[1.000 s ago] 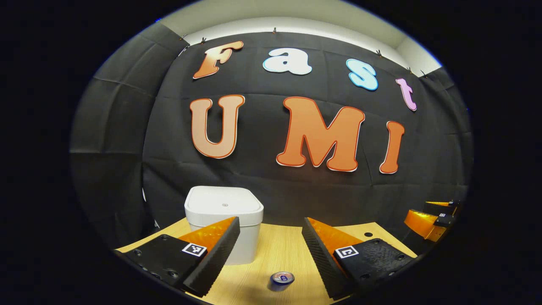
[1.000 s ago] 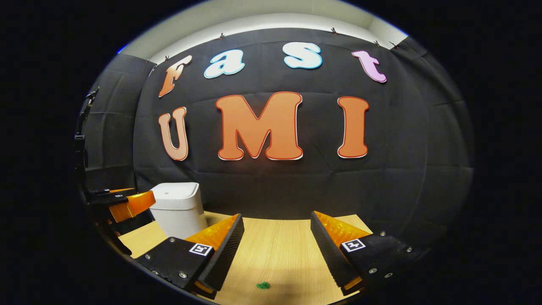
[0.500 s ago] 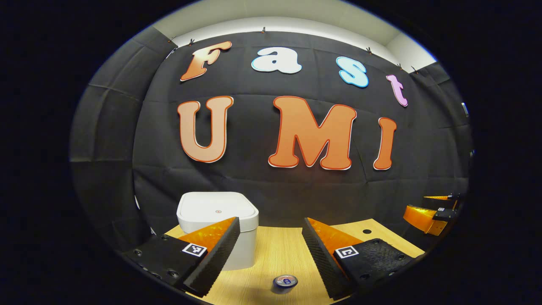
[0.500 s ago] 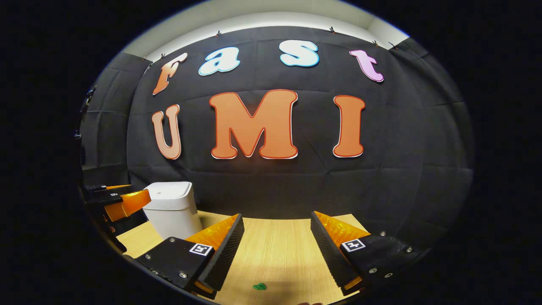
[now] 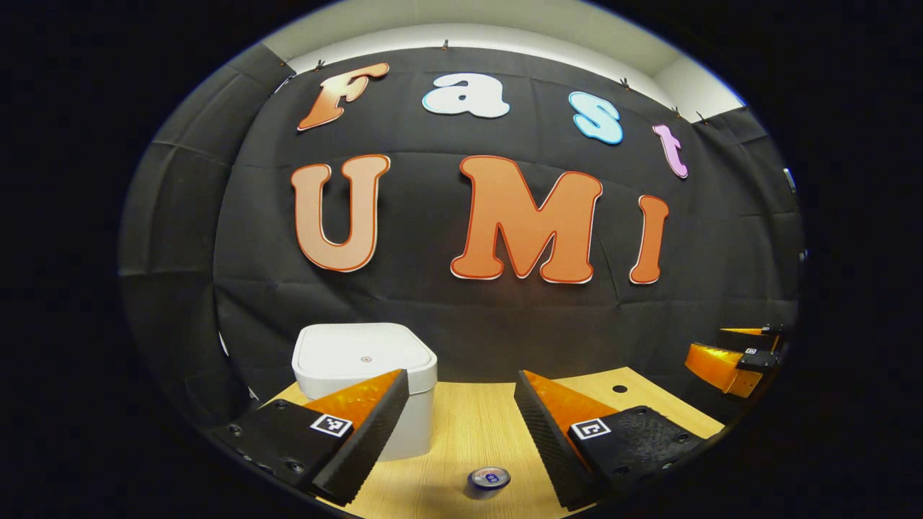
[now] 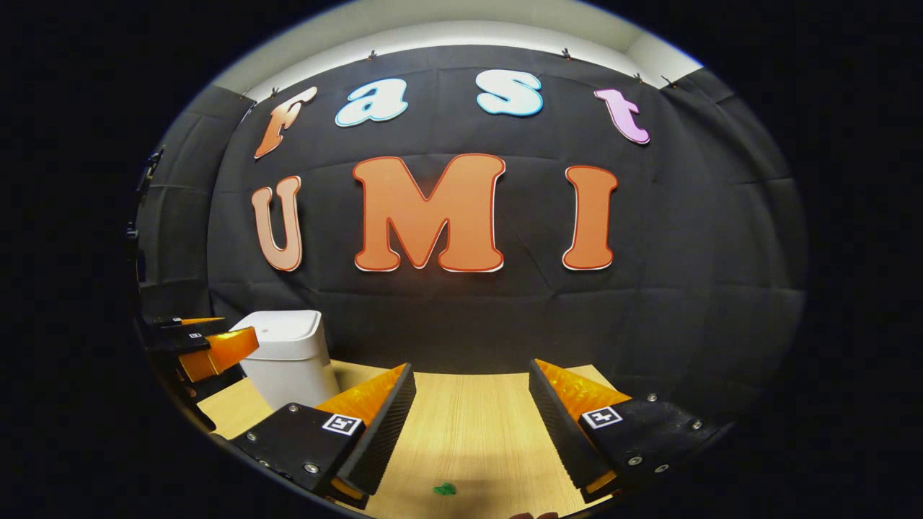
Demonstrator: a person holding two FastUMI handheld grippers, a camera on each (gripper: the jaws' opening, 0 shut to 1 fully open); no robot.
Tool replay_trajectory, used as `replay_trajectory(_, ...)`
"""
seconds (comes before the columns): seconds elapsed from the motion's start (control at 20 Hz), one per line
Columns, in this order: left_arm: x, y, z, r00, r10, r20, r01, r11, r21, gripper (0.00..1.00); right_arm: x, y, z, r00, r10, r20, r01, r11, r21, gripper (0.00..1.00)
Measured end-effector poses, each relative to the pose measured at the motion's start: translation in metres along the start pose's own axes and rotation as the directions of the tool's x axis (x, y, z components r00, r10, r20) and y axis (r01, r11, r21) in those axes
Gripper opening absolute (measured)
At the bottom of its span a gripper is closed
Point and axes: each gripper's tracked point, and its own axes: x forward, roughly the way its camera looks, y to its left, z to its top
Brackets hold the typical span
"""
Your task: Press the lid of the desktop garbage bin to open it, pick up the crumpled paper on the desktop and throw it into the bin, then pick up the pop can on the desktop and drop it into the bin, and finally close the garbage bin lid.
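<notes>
A white square garbage bin (image 5: 364,382) with its lid down stands on the wooden desktop (image 5: 469,425), left of centre in the left gripper view. A pop can (image 5: 488,479) stands upright in front, low between the fingers of my left gripper (image 5: 461,425), which is open and holds nothing. In the right gripper view the bin (image 6: 285,357) stands at the far left, and a small green crumpled paper (image 6: 445,489) lies low on the desktop (image 6: 469,432). My right gripper (image 6: 472,422) is open and empty above it.
The black cloth wall rises just behind the desktop. A small round hole (image 5: 619,388) marks the desktop's right part. The right gripper (image 5: 735,357) shows at the right edge of the left gripper view; the left gripper (image 6: 202,346) shows beside the bin in the right gripper view.
The left gripper view has shifted slightly, so the bin has slid left and a little down; the can sits a touch more to the right. Both grippers stay open.
</notes>
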Motion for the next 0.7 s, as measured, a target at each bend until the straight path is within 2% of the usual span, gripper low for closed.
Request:
replay_trajectory(0.6,0.000,0.008,0.005,1.000,0.018,0.015,-0.018,1.000,-0.019,0.94,-0.002,0.010,0.003,1.000,0.024,-0.001,-0.024,1.000,-0.016,0.95)
replay_trajectory(0.7,-0.001,0.005,0.005,1.000,0.009,0.014,-0.009,1.000,-0.020,0.94,-0.001,0.016,-0.002,0.999,0.050,-0.016,-0.051,0.999,-0.012,0.95)
